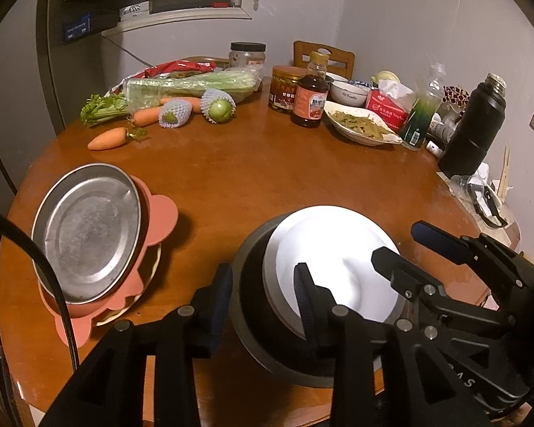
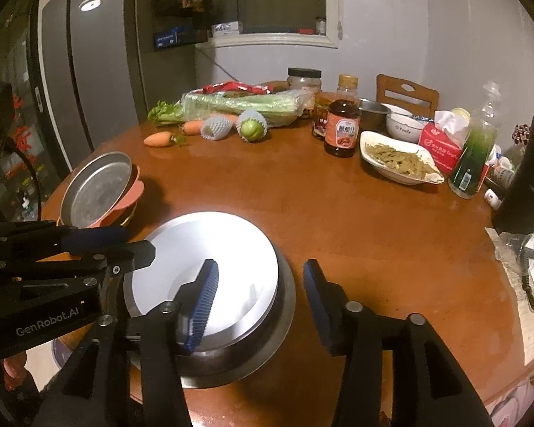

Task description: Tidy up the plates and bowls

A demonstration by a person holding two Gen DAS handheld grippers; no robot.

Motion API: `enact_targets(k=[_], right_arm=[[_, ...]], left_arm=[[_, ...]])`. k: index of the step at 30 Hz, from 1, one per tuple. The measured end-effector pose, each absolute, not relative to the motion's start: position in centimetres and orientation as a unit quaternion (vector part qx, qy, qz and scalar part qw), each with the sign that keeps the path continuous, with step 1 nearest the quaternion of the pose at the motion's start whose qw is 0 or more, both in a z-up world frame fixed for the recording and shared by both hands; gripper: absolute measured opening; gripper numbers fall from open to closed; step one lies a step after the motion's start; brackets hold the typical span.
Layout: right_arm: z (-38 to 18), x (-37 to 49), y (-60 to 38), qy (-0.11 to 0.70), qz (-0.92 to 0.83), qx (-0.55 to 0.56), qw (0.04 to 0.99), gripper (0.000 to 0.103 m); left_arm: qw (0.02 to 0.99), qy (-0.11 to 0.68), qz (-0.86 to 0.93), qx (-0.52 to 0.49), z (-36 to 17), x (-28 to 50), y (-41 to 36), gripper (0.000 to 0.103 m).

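Note:
A steel bowl [image 1: 252,320] [image 2: 281,306] stands near the table's front edge with a white bowl [image 1: 338,249] [image 2: 213,242] nested in it. My left gripper [image 1: 263,299] [image 2: 139,242] straddles the left rim, one finger outside the steel wall and one over the white bowl, pads not pressing. My right gripper [image 2: 261,297] [image 1: 395,243] straddles the right rim with a clear gap on both sides. To the left, a steel plate [image 1: 85,235] [image 2: 96,188] lies tilted on a pink eared bowl [image 1: 156,220] [image 2: 132,192], which rests on a cream plate [image 1: 149,270].
Along the far side of the round wooden table [image 1: 267,178] lie carrots [image 1: 107,138], celery [image 1: 196,85], netted fruit [image 1: 219,106], a sauce bottle [image 1: 309,99], jars and a dish of greens [image 1: 359,124]. A black flask [image 1: 473,128] and a tissue box [image 1: 388,106] stand at the right.

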State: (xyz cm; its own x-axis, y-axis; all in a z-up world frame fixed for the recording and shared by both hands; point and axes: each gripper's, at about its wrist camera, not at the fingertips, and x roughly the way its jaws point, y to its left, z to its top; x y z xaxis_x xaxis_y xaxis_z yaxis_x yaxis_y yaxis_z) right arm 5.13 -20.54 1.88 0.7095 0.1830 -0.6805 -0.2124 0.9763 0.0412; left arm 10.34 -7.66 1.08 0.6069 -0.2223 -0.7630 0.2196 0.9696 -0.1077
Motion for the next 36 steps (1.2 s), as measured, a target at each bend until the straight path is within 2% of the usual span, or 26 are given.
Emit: enact_targets(k=[12,19,36], right_arm=[[1.9,5.8,-21.8,0.374,0.091,0.007,0.923,0.062],[1.1,6.4,-22.4,0.387,0.089,0.026,0.917,0.063],[-1.3,7.2,-23.0,0.426,0.104,0.075,0.895,0.067]], left_arm=[[0.894,0.433,-0.112,-0.031,0.9,10.7,-5.6,0.054],[0.889,0.442,-0.116,-0.046,0.5,11.0,-5.1,0.062],[0.876,0.466,-0.123,-0.037,-1.0,11.7,-6.6,0.064]])
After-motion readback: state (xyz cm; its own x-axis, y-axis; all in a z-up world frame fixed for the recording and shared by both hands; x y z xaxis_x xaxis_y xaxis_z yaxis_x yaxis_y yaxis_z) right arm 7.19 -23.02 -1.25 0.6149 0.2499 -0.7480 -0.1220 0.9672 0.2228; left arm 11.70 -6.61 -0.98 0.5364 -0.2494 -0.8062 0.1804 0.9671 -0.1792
